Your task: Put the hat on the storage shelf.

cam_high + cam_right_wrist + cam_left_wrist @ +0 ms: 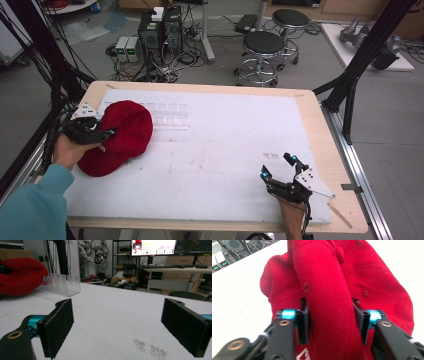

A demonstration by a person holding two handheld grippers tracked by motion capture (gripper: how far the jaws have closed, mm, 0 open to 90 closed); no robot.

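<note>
Now | one red cap [122,135] pinched by left hand-held gripper [331,321] | right hand-held gripper [277,167] wide, holding nothing | one clear rack [167,116]

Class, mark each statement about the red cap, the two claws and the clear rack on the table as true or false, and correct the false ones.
1. The left claw is pinching a fold of the red cap. True.
2. The right claw holds the cap's brim. False: it is open and holds nothing, over the white tabletop.
3. The cap sits at the table's left side. True.
4. The clear rack lies beside the right claw. False: it stands next to the cap, far from that claw.
</note>
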